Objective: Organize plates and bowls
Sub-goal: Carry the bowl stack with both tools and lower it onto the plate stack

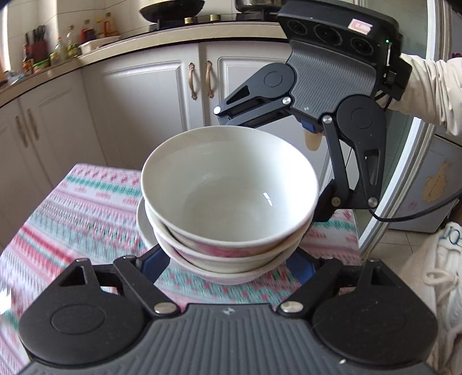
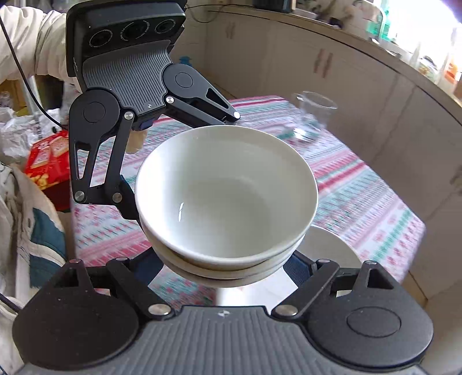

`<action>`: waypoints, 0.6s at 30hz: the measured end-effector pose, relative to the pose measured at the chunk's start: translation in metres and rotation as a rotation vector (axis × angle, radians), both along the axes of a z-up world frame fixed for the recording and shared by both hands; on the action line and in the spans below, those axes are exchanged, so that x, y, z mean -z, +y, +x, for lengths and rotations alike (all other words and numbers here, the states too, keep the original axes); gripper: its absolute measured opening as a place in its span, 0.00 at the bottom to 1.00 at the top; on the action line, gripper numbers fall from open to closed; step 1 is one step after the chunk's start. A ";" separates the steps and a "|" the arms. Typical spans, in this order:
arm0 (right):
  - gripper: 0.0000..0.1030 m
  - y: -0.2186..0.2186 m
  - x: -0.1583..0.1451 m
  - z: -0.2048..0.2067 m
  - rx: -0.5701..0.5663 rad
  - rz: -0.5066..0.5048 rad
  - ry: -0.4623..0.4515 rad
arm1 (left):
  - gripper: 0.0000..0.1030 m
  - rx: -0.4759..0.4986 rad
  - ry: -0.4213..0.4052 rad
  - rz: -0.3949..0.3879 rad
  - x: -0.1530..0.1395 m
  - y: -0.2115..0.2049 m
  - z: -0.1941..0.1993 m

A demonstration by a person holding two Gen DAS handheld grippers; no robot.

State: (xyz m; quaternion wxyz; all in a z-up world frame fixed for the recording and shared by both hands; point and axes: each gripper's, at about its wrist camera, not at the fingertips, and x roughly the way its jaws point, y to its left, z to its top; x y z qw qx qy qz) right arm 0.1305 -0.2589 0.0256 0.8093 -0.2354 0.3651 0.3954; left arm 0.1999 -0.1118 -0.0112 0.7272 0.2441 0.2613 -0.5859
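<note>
bowls (image 1: 228,199) nested in one stack | left tongs (image 1: 228,265) and right tongs (image 2: 228,268) both clamped on it, above tablecloth (image 1: 72,207) | plate (image 2: 332,248) below, unplaced

Home kitchen: stove (image 1: 184,21), cabinets (image 1: 144,95), sauce bottles (image 1: 62,47) on counter (image 1: 173,34)

The stacked bowls (image 1: 228,184) look like glazed ceramic, smooth and glossy white inside with small bright glints, and the plate (image 2: 332,248) beside them has the same shiny white glaze. The cloth (image 1: 72,207) over the desk is a woven fabric, matt, patterned in pink and green stripes. Each claw (image 1: 228,261) is matt black plastic with a ribbed grey body and small polished metal pins, and the cup (image 2: 313,116) is clear glass.
</note>
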 end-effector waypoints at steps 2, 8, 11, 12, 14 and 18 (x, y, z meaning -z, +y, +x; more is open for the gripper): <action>0.89 -0.013 0.001 0.006 0.017 -0.014 -0.007 | 0.84 0.014 -0.004 0.003 0.001 -0.015 0.007; 0.89 -0.049 0.008 0.023 0.063 -0.019 0.006 | 0.84 0.040 0.009 0.019 0.013 -0.045 0.028; 0.89 -0.059 0.016 0.030 0.078 -0.016 0.017 | 0.84 0.038 0.014 0.035 0.020 -0.054 0.034; 0.89 -0.061 0.019 0.032 0.083 -0.016 0.021 | 0.84 0.038 0.017 0.041 0.022 -0.056 0.035; 0.89 -0.064 0.024 0.034 0.089 -0.018 0.027 | 0.84 0.036 0.017 0.050 0.025 -0.060 0.037; 0.89 -0.069 0.031 0.039 0.097 -0.015 0.035 | 0.84 0.032 0.024 0.059 0.028 -0.063 0.041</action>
